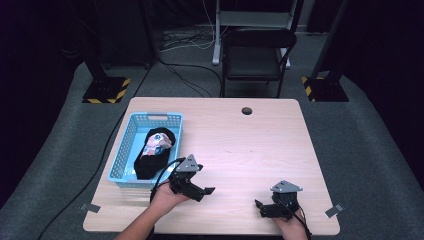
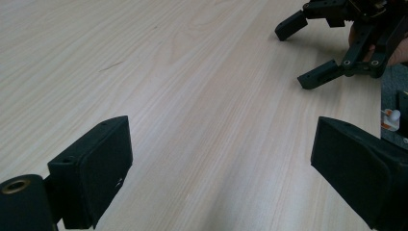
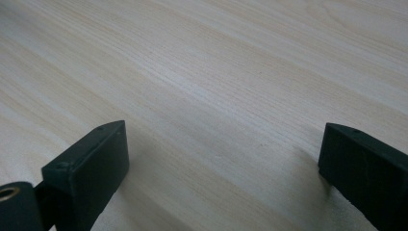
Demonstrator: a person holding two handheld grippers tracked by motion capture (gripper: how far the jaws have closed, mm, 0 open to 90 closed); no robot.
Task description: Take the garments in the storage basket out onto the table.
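Note:
My left gripper (image 1: 207, 191) rests low over the wooden table (image 1: 240, 145) near its front edge, just right of a light blue basket (image 1: 127, 145). Its jaws stand wide apart with bare wood between them (image 2: 221, 163). My right gripper (image 1: 260, 207) sits at the front right of the table, pointing left, jaws spread and empty (image 3: 223, 163). It also appears far off in the left gripper view, the right gripper (image 2: 312, 53) with its fingers open. Inside the basket lies a black cloth bundle (image 1: 150, 162) with a pinkish patterned piece (image 1: 156, 142) on top.
A round cable hole (image 1: 246, 111) is near the table's far edge. A black chair (image 1: 255, 55) stands beyond the table. Cables trail over the grey floor at the left. Tape marks (image 1: 90, 207) sit at the front corners.

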